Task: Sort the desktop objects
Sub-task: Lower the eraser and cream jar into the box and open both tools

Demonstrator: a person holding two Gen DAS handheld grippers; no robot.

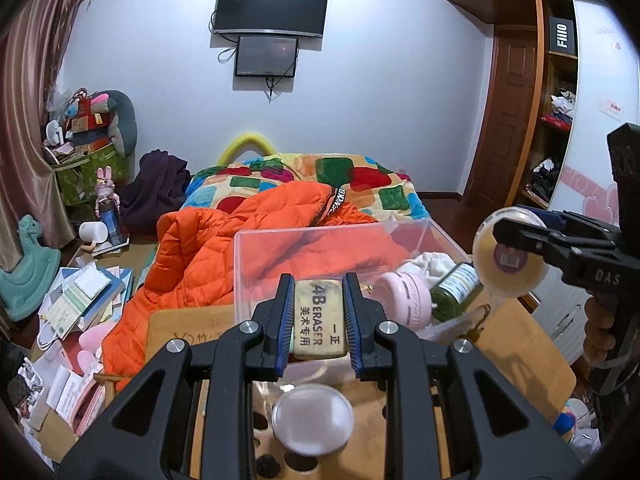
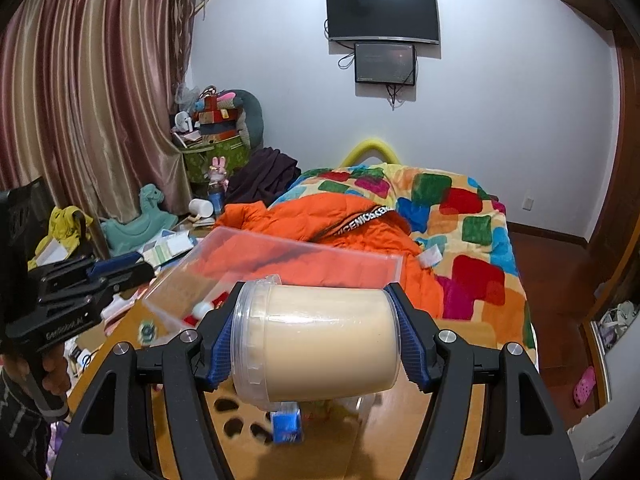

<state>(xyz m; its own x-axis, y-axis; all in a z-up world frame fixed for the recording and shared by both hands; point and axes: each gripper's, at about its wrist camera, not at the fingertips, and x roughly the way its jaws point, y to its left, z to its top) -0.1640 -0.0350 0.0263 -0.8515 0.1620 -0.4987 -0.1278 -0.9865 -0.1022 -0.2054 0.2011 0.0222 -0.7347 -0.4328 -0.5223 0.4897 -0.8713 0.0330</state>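
My left gripper (image 1: 319, 284) is shut on a tan 4B eraser (image 1: 320, 316), held above the near wall of a clear plastic box (image 1: 336, 236). In the box lie a pink jar (image 1: 404, 296), a green bottle (image 1: 456, 288) and a white cloth (image 1: 428, 262). My right gripper (image 2: 316, 292) is shut on a clear jar of cream-coloured stuff (image 2: 320, 340), lying sideways between the pads, in front of the box (image 2: 280, 246). The same jar (image 1: 510, 256) shows at the right of the left wrist view. The left gripper (image 2: 136, 270) appears at the left edge of the right wrist view.
A wooden table (image 1: 516, 344) with dark oval holes carries the box, a clear round dome (image 1: 312, 420) and a small blue item (image 2: 286, 424). Behind is a bed with an orange jacket (image 1: 208, 256). Books and papers (image 1: 84, 300) pile up at the left; a wardrobe (image 1: 560, 120) stands right.
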